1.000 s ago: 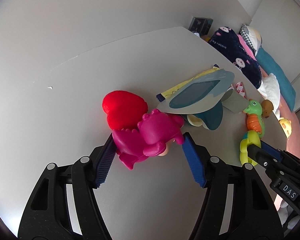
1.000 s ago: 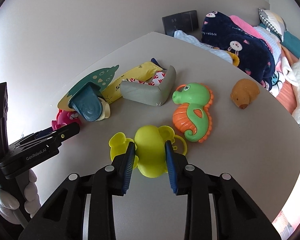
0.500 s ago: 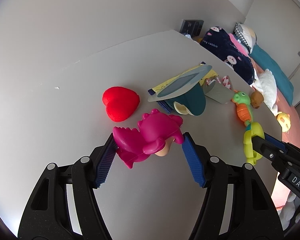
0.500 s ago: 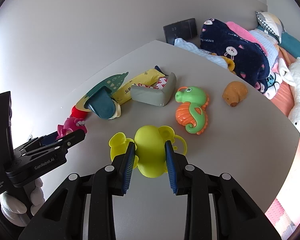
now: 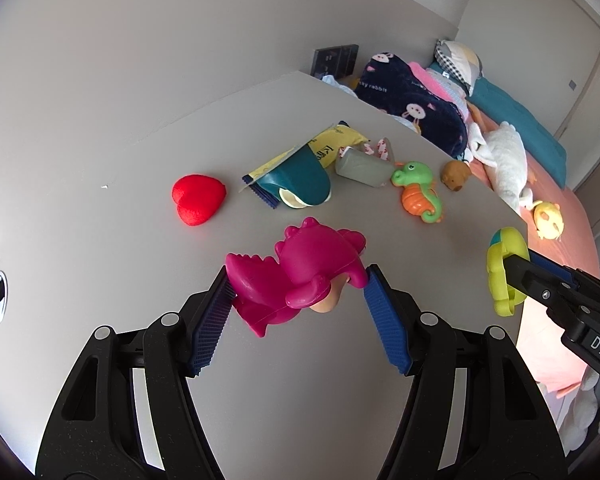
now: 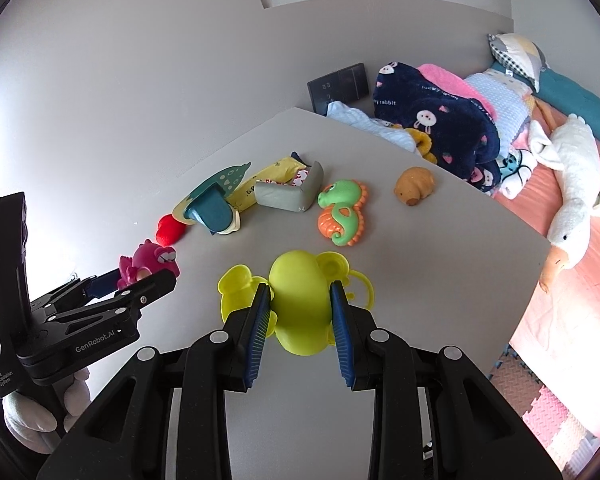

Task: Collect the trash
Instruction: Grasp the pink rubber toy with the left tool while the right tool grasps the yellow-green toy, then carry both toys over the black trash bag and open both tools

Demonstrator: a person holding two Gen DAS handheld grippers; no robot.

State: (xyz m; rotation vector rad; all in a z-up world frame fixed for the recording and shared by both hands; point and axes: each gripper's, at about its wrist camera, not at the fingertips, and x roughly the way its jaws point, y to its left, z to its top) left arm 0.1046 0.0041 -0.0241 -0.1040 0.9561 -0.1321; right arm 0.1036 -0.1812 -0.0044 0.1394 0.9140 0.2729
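Note:
My left gripper [image 5: 298,282] is shut on a magenta dinosaur toy [image 5: 300,270] and holds it above the grey table [image 5: 120,184]. It also shows in the right wrist view [image 6: 148,266]. My right gripper [image 6: 300,300] is shut on a yellow-green elephant toy [image 6: 298,300], lifted over the table; the toy shows in the left wrist view [image 5: 502,268]. On the table lie a yellow snack wrapper [image 5: 332,144], a teal slipper [image 5: 300,182], a grey foam corner piece [image 5: 360,166] and a small red-and-white wrapper [image 5: 382,148].
A red plush heart [image 5: 198,198], a green and orange seahorse toy [image 5: 418,188] and a brown plush [image 5: 456,172] lie on the table. Right of the table edge is a bed with a navy blanket [image 6: 432,120] and a white goose plush [image 6: 572,196].
Both grippers have risen and pulled back from the table with their toys. The pile of items now looks farther away.

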